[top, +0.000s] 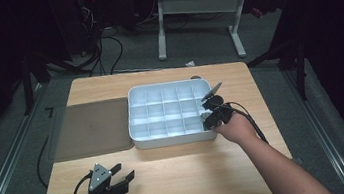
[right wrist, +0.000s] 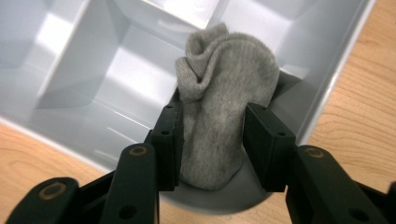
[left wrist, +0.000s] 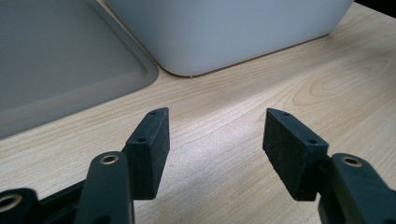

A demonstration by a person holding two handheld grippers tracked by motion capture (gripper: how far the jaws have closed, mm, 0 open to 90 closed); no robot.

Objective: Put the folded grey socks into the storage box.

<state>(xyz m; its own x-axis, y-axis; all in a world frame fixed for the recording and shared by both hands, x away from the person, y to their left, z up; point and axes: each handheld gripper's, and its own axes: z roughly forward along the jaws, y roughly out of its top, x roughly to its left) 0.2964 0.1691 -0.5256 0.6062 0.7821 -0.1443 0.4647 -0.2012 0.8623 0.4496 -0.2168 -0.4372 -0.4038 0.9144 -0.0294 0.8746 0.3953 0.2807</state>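
Observation:
A grey sock (right wrist: 224, 107) stands bunched in the near right corner compartment of the white divided tray (top: 132, 117). My right gripper (right wrist: 212, 109) reaches down into that compartment with the sock between its jaws. The pads sit close along the sock's sides without squeezing it, so I read the jaws as open. In the high view the right gripper (top: 211, 117) is over the tray's near right corner. My left gripper (top: 123, 171) rests low over the table near the front left, open and holding nothing (left wrist: 215, 116).
A flat grey mat (top: 91, 128) lies against the tray's left side; its rim (left wrist: 60, 56) and the tray's white outer wall (left wrist: 224, 32) are ahead of the left gripper. Bare wood (top: 184, 168) lies between both hands. The tray's other compartments look empty.

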